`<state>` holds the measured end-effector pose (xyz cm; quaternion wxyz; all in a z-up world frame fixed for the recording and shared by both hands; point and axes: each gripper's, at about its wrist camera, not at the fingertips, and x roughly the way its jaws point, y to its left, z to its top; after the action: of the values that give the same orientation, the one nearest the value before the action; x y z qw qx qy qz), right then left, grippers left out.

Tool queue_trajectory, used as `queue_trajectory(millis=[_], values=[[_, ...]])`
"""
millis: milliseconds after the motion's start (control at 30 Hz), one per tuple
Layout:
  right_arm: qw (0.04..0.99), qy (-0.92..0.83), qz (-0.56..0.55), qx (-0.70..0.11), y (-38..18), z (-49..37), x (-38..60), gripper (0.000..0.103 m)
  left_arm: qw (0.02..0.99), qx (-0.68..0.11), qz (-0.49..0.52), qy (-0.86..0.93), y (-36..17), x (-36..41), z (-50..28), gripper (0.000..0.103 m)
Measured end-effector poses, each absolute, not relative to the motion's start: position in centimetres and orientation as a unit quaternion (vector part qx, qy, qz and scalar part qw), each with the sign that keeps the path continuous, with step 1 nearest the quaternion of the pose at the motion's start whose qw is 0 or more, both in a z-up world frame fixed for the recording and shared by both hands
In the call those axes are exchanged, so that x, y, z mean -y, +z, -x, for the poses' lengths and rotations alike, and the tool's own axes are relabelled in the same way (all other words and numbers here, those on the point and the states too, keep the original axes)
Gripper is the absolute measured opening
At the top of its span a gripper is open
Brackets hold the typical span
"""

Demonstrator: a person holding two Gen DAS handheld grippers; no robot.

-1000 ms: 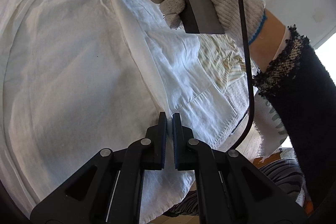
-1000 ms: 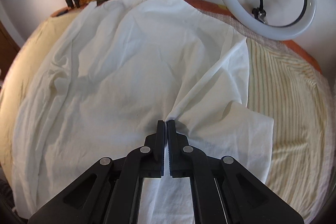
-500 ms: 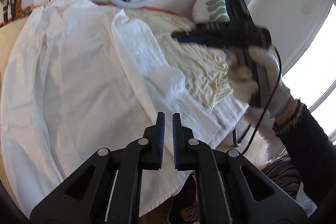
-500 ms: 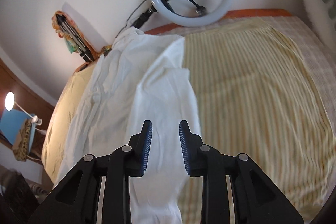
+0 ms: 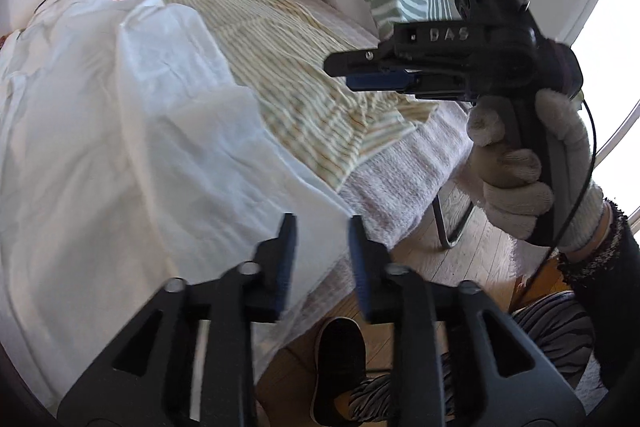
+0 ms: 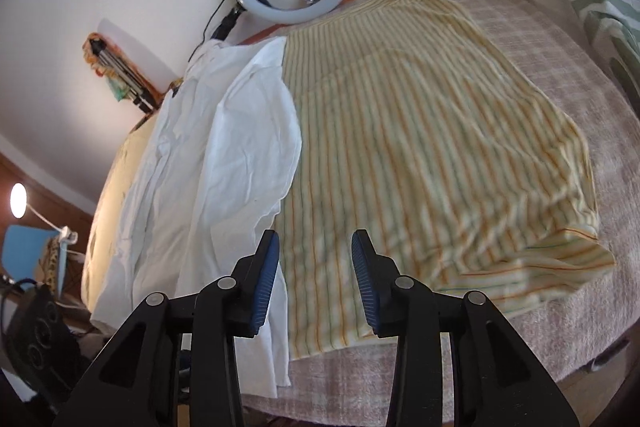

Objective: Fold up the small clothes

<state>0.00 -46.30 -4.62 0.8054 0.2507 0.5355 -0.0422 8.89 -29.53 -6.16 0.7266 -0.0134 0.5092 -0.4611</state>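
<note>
White shirt (image 5: 120, 131) lies part-folded across the left of the bed (image 6: 580, 99), beside a striped garment (image 6: 420, 147). Both left gripper (image 5: 318, 259) and right gripper (image 6: 316, 279) have jaws opening, empty. Best next: grip the hem's lower corners evenly and fold upward.

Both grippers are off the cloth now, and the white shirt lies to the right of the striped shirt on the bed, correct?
Not quite: the white shirt lies to the left of the striped shirt, with its edge overlapping it, as the right wrist view shows. The rest holds: the left gripper and right gripper have their jaws opening with no cloth between them.
</note>
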Motion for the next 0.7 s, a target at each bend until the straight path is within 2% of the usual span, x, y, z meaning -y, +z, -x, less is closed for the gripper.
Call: queue_trajectory(millis=[100, 200, 300, 567, 600, 700], values=[[0.789, -0.009, -0.292, -0.540, -5.6, 0.6, 46.5, 0.036, 0.730, -0.504, -0.001, -0.462, -6.3, 30.8, -8.1, 0.039], [0.771, 0.002, -0.303, -0.560, -7.1, 1.0, 45.9, 0.036, 0.742, -0.493, -0.025, -0.453, -6.5, 32.2, -7.6, 0.054], [0.771, -0.015, -0.287, -0.569, -7.6, 1.1, 45.9, 0.036, 0.746, -0.498, -0.039, -0.440, -7.2, 33.3, -7.4, 0.055], [0.783, -0.033, -0.319, -0.533, -6.3, 1.5, 48.0, 0.036, 0.765, -0.475, -0.104, -0.422, -8.3, 35.6, -6.4, 0.055], [0.785, -0.031, -0.317, -0.531, -6.2, 1.4, 48.0, 0.036, 0.764, -0.475, -0.103, -0.423, -8.3, 35.5, -6.5, 0.054], [0.787, -0.029, -0.309, -0.533, -6.1, 1.2, 47.7, 0.036, 0.770, -0.472, -0.105, -0.416, -8.5, 35.1, -6.9, 0.034]])
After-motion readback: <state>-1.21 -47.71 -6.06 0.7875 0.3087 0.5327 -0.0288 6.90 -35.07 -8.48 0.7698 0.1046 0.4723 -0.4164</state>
